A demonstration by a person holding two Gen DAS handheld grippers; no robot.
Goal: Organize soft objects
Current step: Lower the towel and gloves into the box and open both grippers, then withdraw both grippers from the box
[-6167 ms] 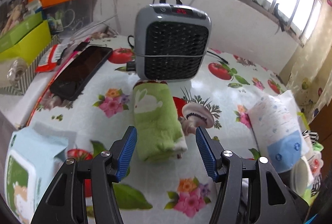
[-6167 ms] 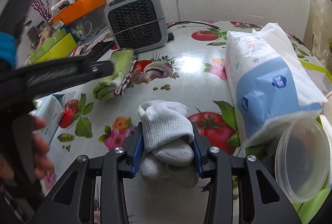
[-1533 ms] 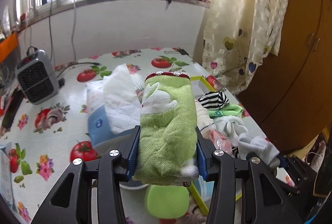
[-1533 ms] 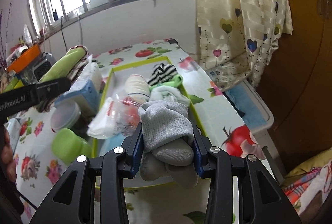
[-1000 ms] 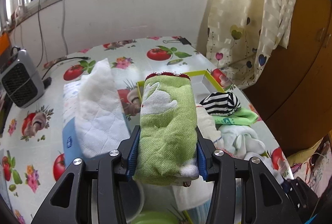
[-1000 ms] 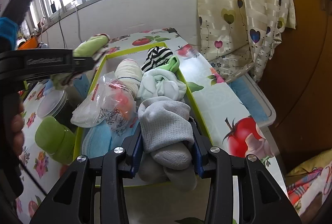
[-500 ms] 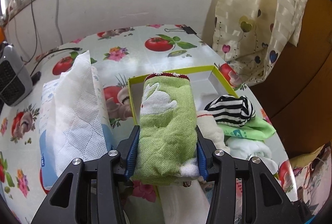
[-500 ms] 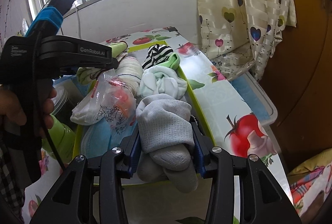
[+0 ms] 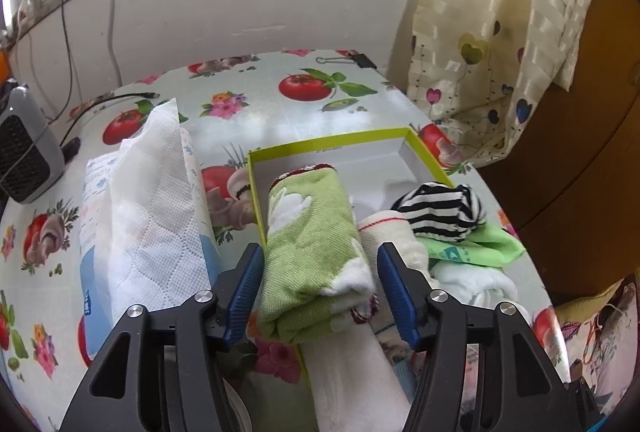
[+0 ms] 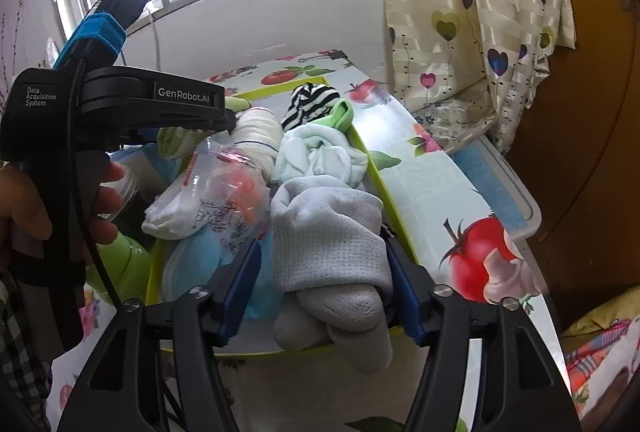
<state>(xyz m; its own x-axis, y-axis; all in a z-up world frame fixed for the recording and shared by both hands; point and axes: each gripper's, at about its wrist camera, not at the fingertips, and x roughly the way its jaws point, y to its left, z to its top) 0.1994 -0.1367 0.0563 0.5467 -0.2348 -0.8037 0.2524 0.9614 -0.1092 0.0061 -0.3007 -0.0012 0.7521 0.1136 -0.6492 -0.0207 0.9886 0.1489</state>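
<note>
Left gripper (image 9: 320,288): jaws opening, green rolled towel (image 9: 312,252) released into yellow-rimmed box (image 9: 332,141) | Right gripper (image 10: 324,288): jaws opening, grey sock bundle (image 10: 328,240) loosely flanked.

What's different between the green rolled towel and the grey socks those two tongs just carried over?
The green towel is a neat roll with a white rabbit motif; the grey socks are a plain, lumpy bundle. The towel sits toward the far end of the yellow-rimmed box, the socks by its near edge. Both lie between opening tongs, left tongs and right tongs.
</note>
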